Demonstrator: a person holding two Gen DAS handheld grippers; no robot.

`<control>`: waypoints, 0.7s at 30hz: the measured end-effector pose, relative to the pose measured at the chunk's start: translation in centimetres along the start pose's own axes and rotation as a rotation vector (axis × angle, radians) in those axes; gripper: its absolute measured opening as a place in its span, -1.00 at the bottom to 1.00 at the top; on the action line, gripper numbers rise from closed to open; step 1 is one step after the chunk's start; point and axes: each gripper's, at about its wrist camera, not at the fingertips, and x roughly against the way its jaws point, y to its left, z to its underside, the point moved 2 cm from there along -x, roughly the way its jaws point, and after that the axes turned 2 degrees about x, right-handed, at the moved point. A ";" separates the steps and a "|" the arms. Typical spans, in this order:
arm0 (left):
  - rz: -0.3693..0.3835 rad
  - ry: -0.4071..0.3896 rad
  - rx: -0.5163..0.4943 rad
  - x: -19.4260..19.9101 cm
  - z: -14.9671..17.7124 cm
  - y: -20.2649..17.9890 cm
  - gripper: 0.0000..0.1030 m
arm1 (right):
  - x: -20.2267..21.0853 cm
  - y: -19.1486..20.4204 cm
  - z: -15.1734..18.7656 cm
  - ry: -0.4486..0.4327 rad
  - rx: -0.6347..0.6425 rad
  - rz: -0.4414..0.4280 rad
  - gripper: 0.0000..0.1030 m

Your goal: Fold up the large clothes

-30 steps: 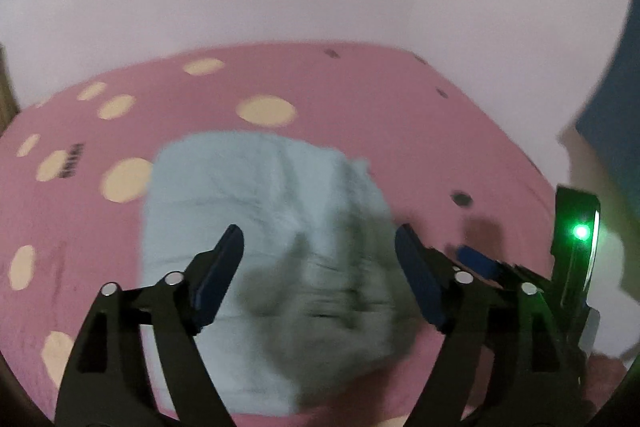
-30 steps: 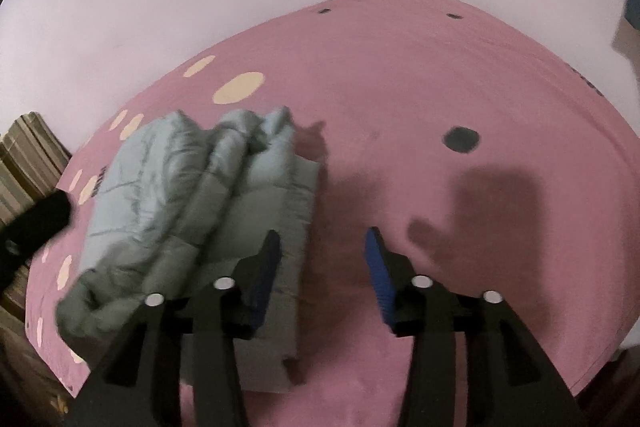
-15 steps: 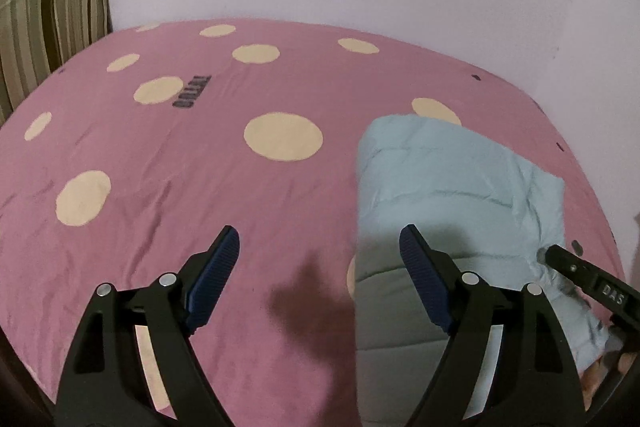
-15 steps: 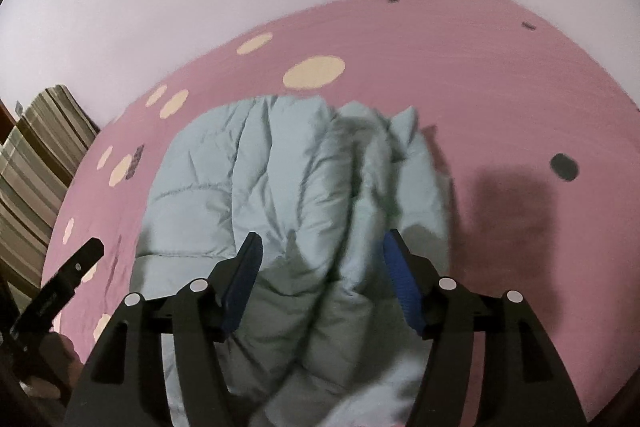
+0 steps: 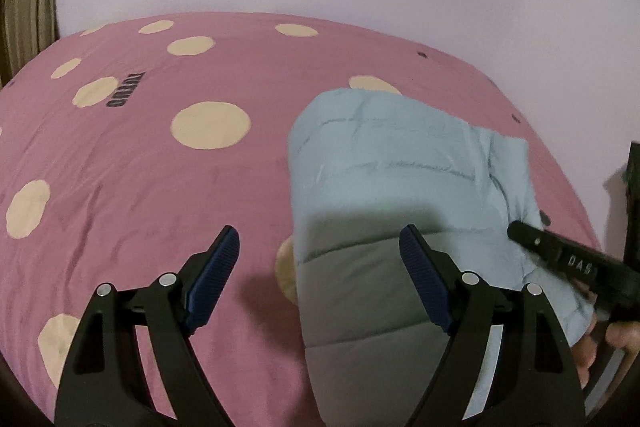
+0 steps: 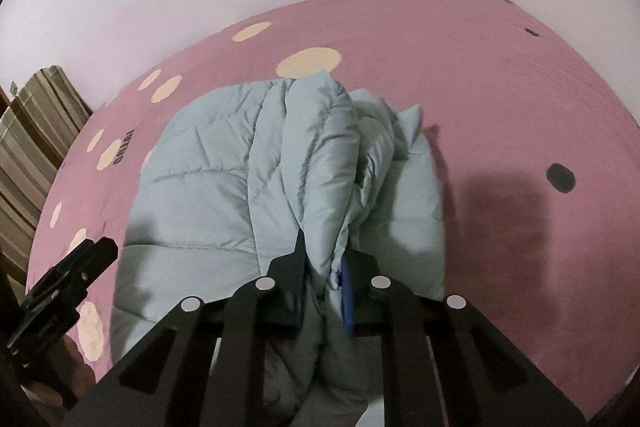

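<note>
- Here, my right gripper [image 6: 324,267] was clenched on a raised ridge of the pale blue puffer jacket [image 6: 224,187], with the quilted fabric pinched between its two fingers [image 6: 347,291].
- The jacket lay folded on the pink bedspread [image 5: 140,187] with cream dots, toward the bed's right side in my left wrist view, its layers bunched up along the edge nearest my right gripper.
- My left gripper [image 5: 316,267] hung released above the bed, jaws wide apart; one finger [image 5: 214,279] sat over bare bedspread and the other over the jacket's near edge, holding nothing.
- A striped cushion [image 6: 28,147] stood at the far left of the bed, well apart from the jacket.
- A dark dot [image 6: 560,178] marked the bedspread to the jacket's right.
</note>
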 end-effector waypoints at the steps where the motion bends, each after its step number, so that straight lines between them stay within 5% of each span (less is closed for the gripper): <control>1: -0.009 0.009 -0.009 -0.6 0.2 -0.4 0.59 | -0.3 -0.6 0.1 0.007 -0.011 0.003 -0.73; 12: -0.039 0.109 -0.041 -6.1 2.0 -2.8 0.62 | -4.4 -3.5 2.1 0.036 -0.040 0.002 -0.72; 21: -0.057 0.095 -0.061 -6.5 2.6 -2.9 0.62 | -4.2 -3.6 2.4 0.017 -0.048 -0.007 -0.70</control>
